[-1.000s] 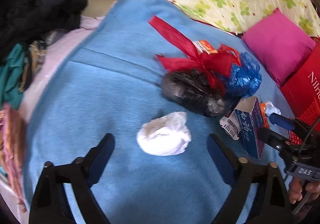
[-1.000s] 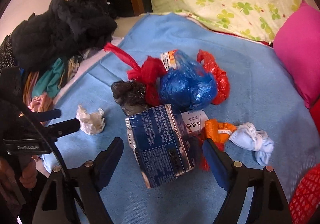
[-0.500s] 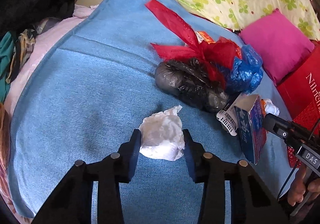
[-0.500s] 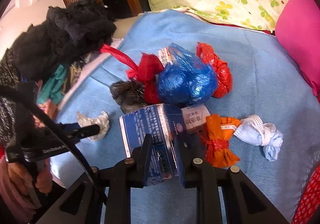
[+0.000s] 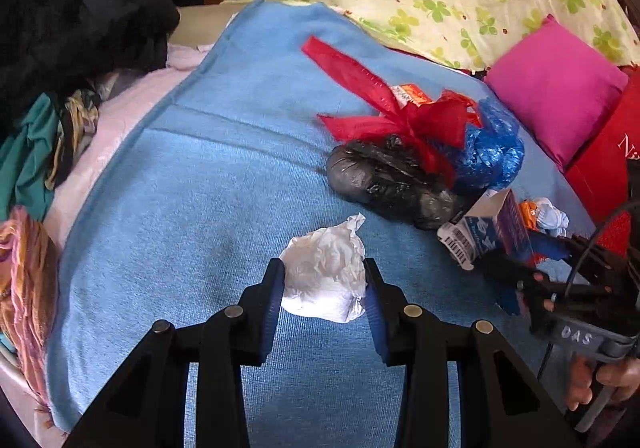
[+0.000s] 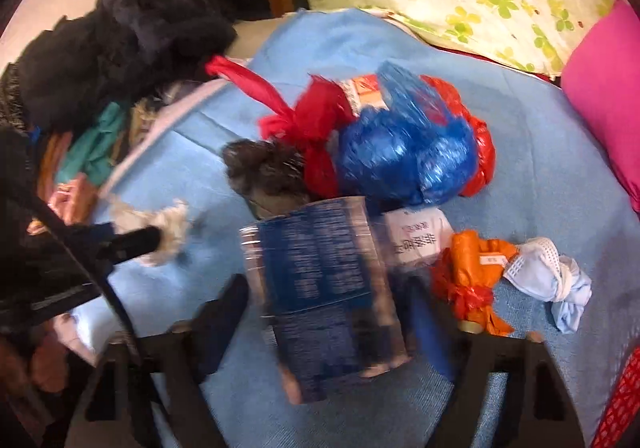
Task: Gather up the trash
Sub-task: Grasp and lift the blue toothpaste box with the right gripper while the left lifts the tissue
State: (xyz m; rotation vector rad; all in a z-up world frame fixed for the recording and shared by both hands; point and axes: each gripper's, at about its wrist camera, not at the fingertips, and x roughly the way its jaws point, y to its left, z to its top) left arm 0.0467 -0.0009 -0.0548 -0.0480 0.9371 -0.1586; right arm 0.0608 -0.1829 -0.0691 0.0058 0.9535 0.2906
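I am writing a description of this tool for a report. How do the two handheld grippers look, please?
Both are black plastic. The left gripper has two angled fingers with blue pads inside and round metal pins at the joints. The right gripper, seen from the left camera, carries white letters "DAS" on a grey part and a thin black cable. In its own camera it is blurred.
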